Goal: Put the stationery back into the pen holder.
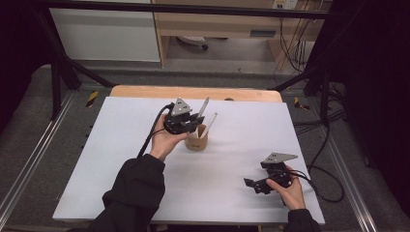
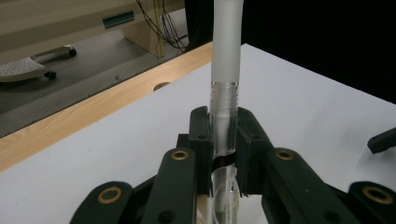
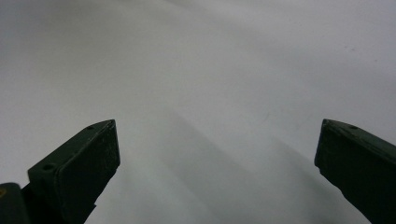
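Left gripper view looks along the left gripper (image 2: 223, 140), whose two black jaws are closed on a pen (image 2: 226, 70) with a frosted white upper barrel and a clear, ribbed section just above the jaws. The pen stands nearly upright, pinched at its clear lower part, with most of its length rising free above the gripper.

High view places this gripper (image 1: 193, 123) directly over a small brown cup (image 1: 197, 141) near the middle of the white desk (image 1: 121, 159), just touching or hovering at the cup's rim; which of the two cannot be told. Two slim light-coloured pens (image 1: 207, 116) slant upward out of the cup area, and one of them is the held pen.

By its look, the pen should be light, stiff and smooth, so it could slip or swivel between flat jaws; a hold on the ribbed band would likely give the surest bite. The cup seems light too and might tip if a pen drags against its wall.

Right gripper (image 1: 258, 184), held low near the desk's front right corner, has its jaws spread wide and holds nothing.

A dark mark shows on the cup's side, too small to read. No other writing is legible.
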Motion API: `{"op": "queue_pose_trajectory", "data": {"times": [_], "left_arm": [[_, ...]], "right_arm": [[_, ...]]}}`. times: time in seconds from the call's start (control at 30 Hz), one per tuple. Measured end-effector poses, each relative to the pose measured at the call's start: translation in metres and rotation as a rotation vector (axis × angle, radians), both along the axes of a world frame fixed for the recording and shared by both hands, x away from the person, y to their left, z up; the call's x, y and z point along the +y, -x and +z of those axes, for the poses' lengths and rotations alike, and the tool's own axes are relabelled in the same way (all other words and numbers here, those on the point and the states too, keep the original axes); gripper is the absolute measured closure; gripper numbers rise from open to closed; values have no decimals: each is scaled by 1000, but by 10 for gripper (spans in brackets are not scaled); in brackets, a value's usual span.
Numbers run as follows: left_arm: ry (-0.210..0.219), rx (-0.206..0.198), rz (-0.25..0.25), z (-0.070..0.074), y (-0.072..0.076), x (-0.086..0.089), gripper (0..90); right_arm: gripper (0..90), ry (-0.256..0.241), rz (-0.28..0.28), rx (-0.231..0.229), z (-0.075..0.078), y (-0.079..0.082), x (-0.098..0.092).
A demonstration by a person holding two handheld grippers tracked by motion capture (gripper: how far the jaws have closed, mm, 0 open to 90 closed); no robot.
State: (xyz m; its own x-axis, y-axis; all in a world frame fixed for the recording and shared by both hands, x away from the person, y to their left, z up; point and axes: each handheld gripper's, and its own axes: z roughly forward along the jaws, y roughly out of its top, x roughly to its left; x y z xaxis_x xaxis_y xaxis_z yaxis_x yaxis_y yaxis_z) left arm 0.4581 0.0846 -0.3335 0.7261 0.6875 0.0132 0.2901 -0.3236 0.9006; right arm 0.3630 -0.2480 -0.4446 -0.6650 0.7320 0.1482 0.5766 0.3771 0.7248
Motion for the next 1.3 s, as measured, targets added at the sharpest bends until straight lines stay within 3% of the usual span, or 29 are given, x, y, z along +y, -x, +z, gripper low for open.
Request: {"op": "queue_pose_trajectory", "data": {"times": [0.43,0.77,1.3], "left_arm": [[12,8,38,-14,-22,-16,782],[12,12,37,-28,-31,-22,782],[1,51,34,-52,-33,-18,782]], "right_arm": [[8,4,11,-6,-1,-1,0],[8,5,9,1,-1,0,1],[8,14,22,2,-3,-1,2]]}}
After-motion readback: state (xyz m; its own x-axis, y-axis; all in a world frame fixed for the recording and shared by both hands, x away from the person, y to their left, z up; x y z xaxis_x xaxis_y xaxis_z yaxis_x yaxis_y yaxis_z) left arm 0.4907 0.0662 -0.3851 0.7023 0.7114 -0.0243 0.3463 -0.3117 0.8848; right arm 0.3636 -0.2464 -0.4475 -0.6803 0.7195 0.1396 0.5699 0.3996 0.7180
